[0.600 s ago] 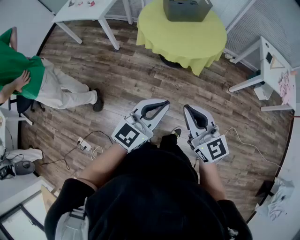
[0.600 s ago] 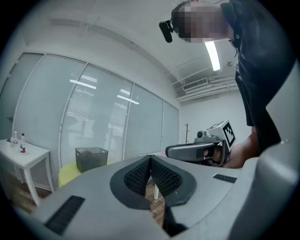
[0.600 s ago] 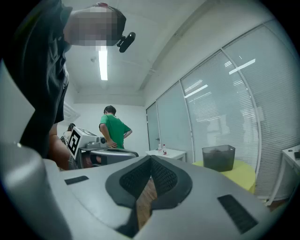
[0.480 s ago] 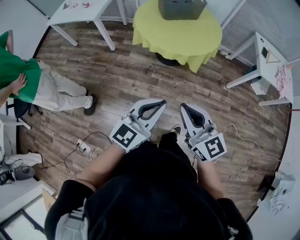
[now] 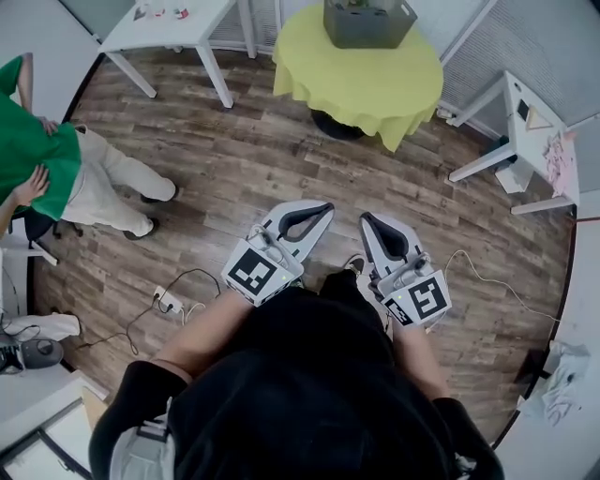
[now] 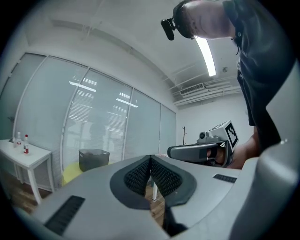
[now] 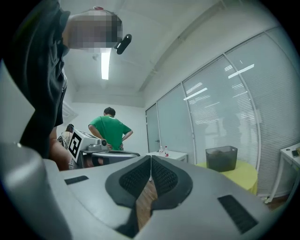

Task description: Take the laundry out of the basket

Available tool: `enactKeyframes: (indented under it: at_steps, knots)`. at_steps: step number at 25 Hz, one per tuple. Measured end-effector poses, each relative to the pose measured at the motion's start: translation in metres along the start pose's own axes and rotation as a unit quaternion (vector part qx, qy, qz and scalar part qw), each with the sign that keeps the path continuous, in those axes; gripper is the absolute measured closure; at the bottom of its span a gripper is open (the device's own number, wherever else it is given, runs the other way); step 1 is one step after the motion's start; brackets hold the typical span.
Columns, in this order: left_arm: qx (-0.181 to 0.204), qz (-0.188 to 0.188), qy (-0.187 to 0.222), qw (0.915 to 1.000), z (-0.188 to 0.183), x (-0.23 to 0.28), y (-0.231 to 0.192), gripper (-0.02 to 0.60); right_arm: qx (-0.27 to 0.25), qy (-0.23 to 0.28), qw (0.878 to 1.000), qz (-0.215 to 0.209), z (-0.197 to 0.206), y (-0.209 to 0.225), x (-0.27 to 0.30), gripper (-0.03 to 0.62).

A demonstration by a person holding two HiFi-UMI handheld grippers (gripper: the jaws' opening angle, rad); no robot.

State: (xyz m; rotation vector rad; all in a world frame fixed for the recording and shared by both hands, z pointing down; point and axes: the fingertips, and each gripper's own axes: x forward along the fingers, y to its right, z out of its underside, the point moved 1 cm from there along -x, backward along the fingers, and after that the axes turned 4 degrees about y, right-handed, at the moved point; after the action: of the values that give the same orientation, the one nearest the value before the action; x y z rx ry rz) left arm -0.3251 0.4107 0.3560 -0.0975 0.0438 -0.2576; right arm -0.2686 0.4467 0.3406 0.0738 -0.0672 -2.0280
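Both grippers are held out level over the wood floor [image 5: 234, 159], side by side and a little apart. The left gripper [image 5: 328, 206] has its jaws closed tip to tip with nothing between them, and the right gripper [image 5: 367, 218] likewise has its jaws pressed together and empty. The grey basket [image 5: 368, 21] stands on the round desk [image 5: 361, 89] with the yellow cloth, well ahead of both grippers, and what lies in it cannot be made out; a person in green [image 5: 37, 155] stands off to the left, near a white desk [image 5: 178, 23].
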Motion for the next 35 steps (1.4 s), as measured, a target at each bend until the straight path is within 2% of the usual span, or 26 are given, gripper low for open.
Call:
enactKeyframes:
  at_steps: [5,8,20,35]
  knots:
    - [-0.009,0.003,-0.003,1.0000,0.002,-0.003,-0.007,0.571,-0.003,-0.004,1.000,0.004,0.002,0.002,0.001,0.569]
    - [-0.010,0.004,-0.004,0.9999,0.004,0.010,-0.013,0.571,-0.002,-0.010,1.000,0.003,0.006,0.017,0.002,0.568]
    - [0.017,0.000,-0.012,0.9998,-0.004,0.107,-0.040,0.571,-0.012,0.001,1.000,-0.017,-0.008,0.117,0.022,0.568]
    - [0.024,-0.024,-0.020,0.9992,-0.001,0.227,-0.060,0.571,-0.011,0.011,0.999,-0.051,-0.023,0.237,0.026,0.569]
